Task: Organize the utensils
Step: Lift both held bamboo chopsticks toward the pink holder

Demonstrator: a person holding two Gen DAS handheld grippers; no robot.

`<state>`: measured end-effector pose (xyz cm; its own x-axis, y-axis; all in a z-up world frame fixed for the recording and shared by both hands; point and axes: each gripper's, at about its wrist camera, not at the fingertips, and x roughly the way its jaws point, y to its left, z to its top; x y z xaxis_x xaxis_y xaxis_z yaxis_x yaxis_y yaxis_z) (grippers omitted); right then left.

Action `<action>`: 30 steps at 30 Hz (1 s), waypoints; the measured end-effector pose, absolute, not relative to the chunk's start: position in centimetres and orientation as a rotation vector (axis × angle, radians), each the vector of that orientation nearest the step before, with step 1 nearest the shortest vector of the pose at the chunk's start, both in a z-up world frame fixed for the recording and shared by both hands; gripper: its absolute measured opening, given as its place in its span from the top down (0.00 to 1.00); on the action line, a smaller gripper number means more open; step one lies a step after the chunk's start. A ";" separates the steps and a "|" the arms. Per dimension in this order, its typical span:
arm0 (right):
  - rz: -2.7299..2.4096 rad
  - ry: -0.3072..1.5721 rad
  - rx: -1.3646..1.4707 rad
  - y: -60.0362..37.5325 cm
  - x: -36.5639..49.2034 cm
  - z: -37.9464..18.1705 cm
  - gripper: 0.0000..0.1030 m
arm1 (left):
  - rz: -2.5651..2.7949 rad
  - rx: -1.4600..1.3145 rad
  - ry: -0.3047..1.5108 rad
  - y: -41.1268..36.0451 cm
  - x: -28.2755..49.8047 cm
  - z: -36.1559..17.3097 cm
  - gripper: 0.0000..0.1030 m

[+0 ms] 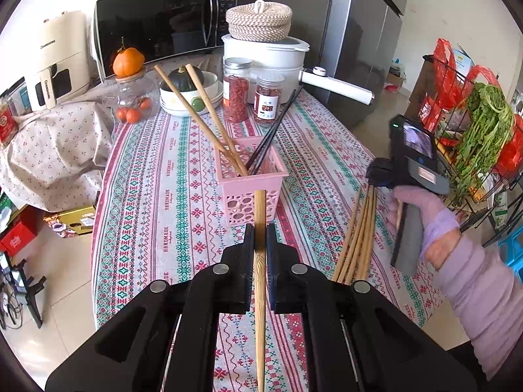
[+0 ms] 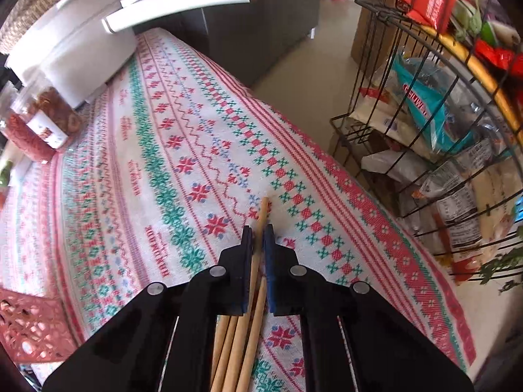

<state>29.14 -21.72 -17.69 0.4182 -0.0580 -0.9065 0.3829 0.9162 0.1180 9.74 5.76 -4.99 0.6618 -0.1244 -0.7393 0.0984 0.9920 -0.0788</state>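
L gripper (image 1: 260, 233) jaws clamp round bamboo chopstick (image 1: 260, 209), R gripper (image 2: 260, 233) jaws pinch bamboo stick (image 2: 262, 210), perforated pink basket (image 1: 258, 179)

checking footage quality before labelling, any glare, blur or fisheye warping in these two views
Left wrist view: sharp in the middle, the left gripper and its bamboo chopstick crisp; the microwave door mirrors the room; black vignette at the corners. Right wrist view: the tablecloth stripes bow strongly, bright window light washes out the white pot, and the wire rack smears toward the edge.
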 end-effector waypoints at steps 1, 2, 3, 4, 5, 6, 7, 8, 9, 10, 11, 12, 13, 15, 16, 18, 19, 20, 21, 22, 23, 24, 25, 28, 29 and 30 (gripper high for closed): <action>-0.260 1.094 0.364 -22.1 28.7 -17.4 0.94 | -0.122 -0.041 0.834 6.0 9.7 -5.0 0.94; -0.229 1.064 0.397 -22.5 28.1 -16.8 0.94 | -0.117 -0.051 0.825 6.2 9.6 -4.8 0.94; -0.198 1.030 0.413 -22.9 27.3 -15.9 0.94 | -0.114 -0.059 0.813 6.5 9.4 -4.6 0.94; -0.160 0.993 0.425 -23.1 26.4 -14.8 0.94 | -0.107 -0.066 0.795 6.8 9.2 -4.2 0.94; -0.114 0.959 0.436 -23.1 25.4 -13.6 0.94 | -0.104 -0.072 0.779 7.1 8.9 -3.8 0.94; -0.081 0.927 0.434 -23.0 24.4 -12.4 0.94 | -0.104 -0.081 0.757 7.4 8.5 -3.3 0.94; -0.051 0.896 0.428 -23.0 23.4 -11.2 0.94 | -0.104 -0.087 0.744 7.5 8.2 -2.9 0.94; -0.007 0.856 0.418 -22.7 21.9 -9.5 0.94 | -0.103 -0.092 0.727 7.6 7.9 -2.4 0.94; 0.020 0.829 0.410 -22.4 20.8 -8.4 0.94 | -0.102 -0.095 0.713 7.7 7.6 -2.0 0.94; 0.057 0.795 0.404 -22.1 19.0 -6.9 0.94 | -0.104 -0.101 0.694 7.9 7.1 -1.4 0.94; 0.082 0.774 0.402 -21.6 18.2 -5.8 0.95 | -0.106 -0.103 0.685 7.9 6.8 -1.1 0.94; 0.104 0.753 0.399 -21.1 17.2 -4.9 0.95 | -0.106 -0.104 0.674 8.0 6.5 -0.8 0.94; 0.125 0.733 0.391 -20.8 15.9 -4.0 0.95 | -0.104 -0.104 0.660 8.0 6.1 -0.4 0.94; 0.159 0.698 0.367 -20.2 12.9 -2.2 0.95 | -0.098 -0.104 0.633 8.1 5.1 0.3 0.94; 0.178 0.688 0.363 -19.9 11.6 -1.4 0.95 | -0.095 -0.109 0.626 8.2 4.8 0.4 0.94; 0.200 0.683 0.365 -19.9 10.0 -0.7 0.95 | -0.086 -0.130 0.611 8.5 4.3 0.8 0.94; 0.211 0.679 0.363 -19.7 9.5 0.0 0.95 | -0.078 -0.141 0.602 8.7 4.2 1.1 0.94; 0.216 0.675 0.360 -19.6 9.4 0.5 0.95 | -0.070 -0.149 0.593 8.9 4.2 1.5 0.94; 0.223 0.669 0.357 -19.6 9.3 1.1 0.95 | -0.067 -0.156 0.587 9.0 4.3 1.8 0.94; 0.227 0.662 0.354 -19.5 9.4 1.6 0.95 | -0.064 -0.167 0.578 9.2 4.5 2.3 0.94; 0.228 0.651 0.355 -19.4 9.3 2.3 0.95 | -0.062 -0.176 0.570 9.4 4.5 2.7 0.94; 0.232 0.644 0.360 -19.4 9.4 2.8 0.95 | -0.059 -0.184 0.560 9.5 4.5 3.2 0.94; 0.244 0.639 0.374 -19.4 9.5 3.6 0.95 | -0.052 -0.193 0.546 9.7 4.8 3.9 0.94; 0.262 0.622 0.411 -19.2 10.1 5.3 0.95 | -0.034 -0.226 0.515 10.1 5.9 5.7 0.94; 0.266 0.615 0.421 -19.2 10.5 5.6 0.95 | -0.031 -0.240 0.505 10.2 6.4 6.3 0.94; 0.270 0.607 0.432 -19.2 10.8 6.1 0.95 | -0.024 -0.256 0.487 10.4 7.1 7.2 0.94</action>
<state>10.77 -19.18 6.12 0.7909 0.3669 -0.4898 -0.1184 0.8769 0.4658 7.10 10.35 7.20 0.8842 -0.0837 -0.4596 -0.0379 0.9677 -0.2491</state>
